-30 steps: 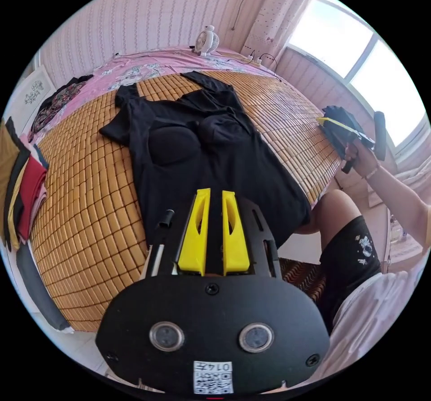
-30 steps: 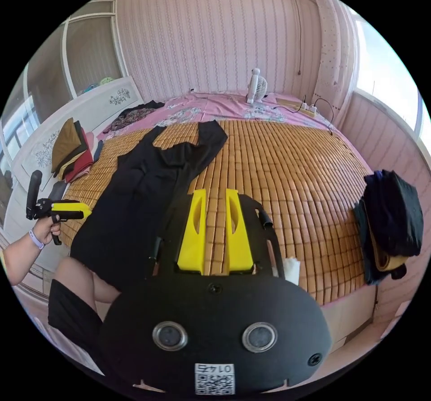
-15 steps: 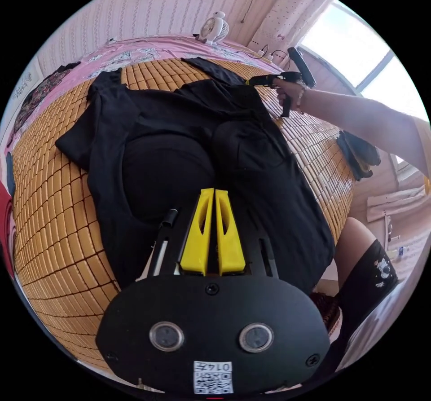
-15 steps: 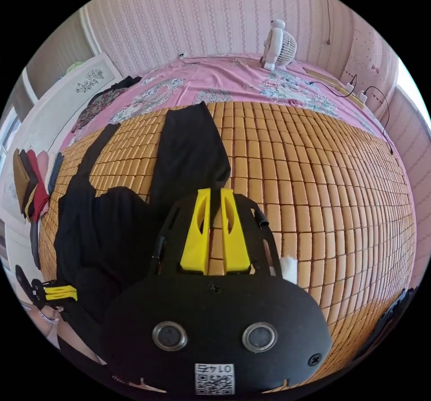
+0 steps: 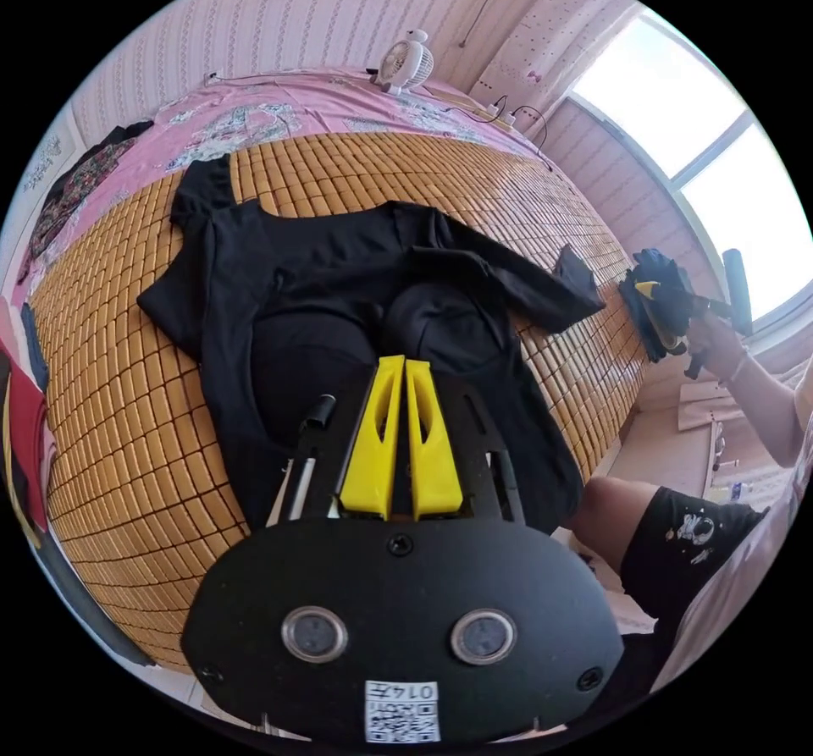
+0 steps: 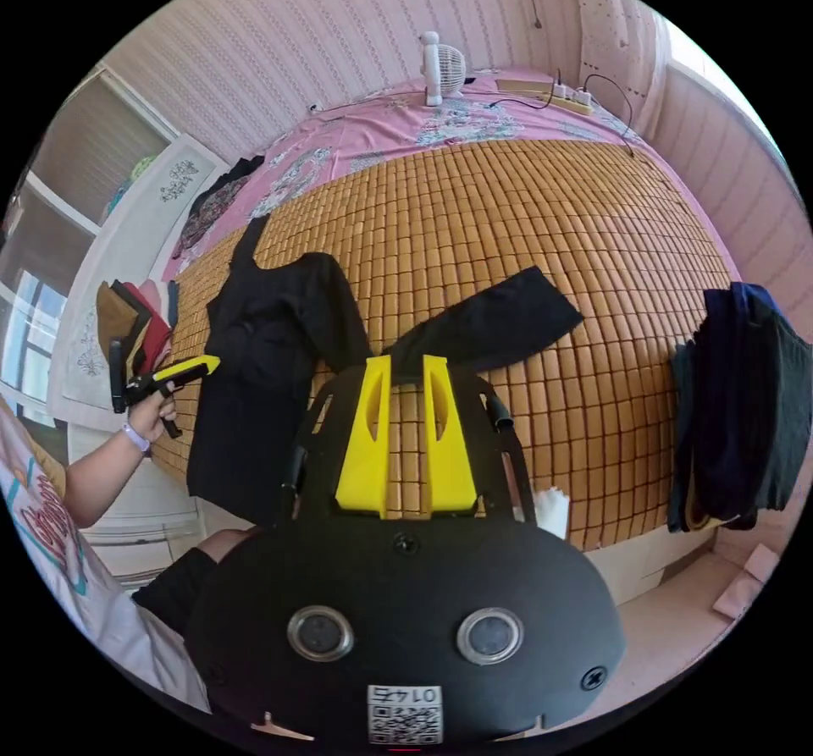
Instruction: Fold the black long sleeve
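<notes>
A bed (image 5: 127, 417) covered by a woven bamboo mat (image 6: 542, 223) takes up most of both views, with a pink flowered sheet (image 5: 279, 108) showing along its far side against the striped wall. The black long sleeve (image 5: 339, 299) lies spread on the mat near the bed's front edge, its hem hanging slightly over that edge; one sleeve (image 6: 500, 320) stretches out sideways across the mat, while the other sleeve (image 5: 199, 197) lies bunched toward the far side. A stack of folded dark clothes (image 6: 741, 405) sits at one corner of the bed, well apart from the shirt, and a pile of red, brown and black clothes (image 6: 135, 324) rests at the opposite end. A small white fan (image 6: 442, 66) stands on the pink sheet near the wall. The left gripper (image 5: 398, 366) hovers over the lower body of the shirt with its yellow jaws pressed together and nothing between them; in the right gripper view it appears in the person's hand (image 6: 151, 416). The right gripper (image 6: 405, 362) hangs above the mat just beside the outstretched sleeve, its jaws spread with a clear gap and holding nothing
</notes>
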`<state>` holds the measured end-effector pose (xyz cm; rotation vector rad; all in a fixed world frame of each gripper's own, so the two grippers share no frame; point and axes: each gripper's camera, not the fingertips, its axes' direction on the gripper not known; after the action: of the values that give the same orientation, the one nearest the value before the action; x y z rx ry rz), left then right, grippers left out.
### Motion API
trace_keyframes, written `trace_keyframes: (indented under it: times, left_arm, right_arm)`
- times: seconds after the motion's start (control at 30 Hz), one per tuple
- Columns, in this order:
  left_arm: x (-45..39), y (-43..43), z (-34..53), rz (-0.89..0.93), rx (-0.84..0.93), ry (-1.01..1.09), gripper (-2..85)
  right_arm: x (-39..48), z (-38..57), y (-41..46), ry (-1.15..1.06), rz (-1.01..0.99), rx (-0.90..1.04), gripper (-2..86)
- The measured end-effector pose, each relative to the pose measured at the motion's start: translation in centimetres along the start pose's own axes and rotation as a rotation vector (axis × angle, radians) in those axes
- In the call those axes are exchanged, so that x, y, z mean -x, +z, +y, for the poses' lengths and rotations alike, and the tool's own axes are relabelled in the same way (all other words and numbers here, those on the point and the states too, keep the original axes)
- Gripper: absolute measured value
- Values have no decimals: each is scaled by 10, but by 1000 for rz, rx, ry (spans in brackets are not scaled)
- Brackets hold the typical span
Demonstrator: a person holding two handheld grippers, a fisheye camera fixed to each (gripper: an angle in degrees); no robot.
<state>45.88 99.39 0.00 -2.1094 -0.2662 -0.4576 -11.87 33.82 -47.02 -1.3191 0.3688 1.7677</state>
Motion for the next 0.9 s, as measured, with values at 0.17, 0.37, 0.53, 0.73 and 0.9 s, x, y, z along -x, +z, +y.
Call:
trace_keyframes:
  times: [0.17, 0.37, 0.53, 0.73, 0.9]
  left_arm:
    - [-28, 41, -66, 17, -8, 50, 18]
    - [-58, 125, -166, 31, -3, 99, 53]
    - [-60, 202, -220, -16, 82, 66, 61]
    - [-67, 252, -227, -84, 142, 116, 52]
    - [-67, 271, -233, -59, 154, 113, 50]
  right_arm:
    - [-70, 6, 12, 143, 168, 8, 93]
    - [-121, -2, 43, 318, 216, -37, 108]
    - [-128, 2, 51, 294, 284, 8, 38]
    - [-162, 23, -13, 488, -3, -44, 6]
    - [-186, 33, -105, 655, -186, -206, 15]
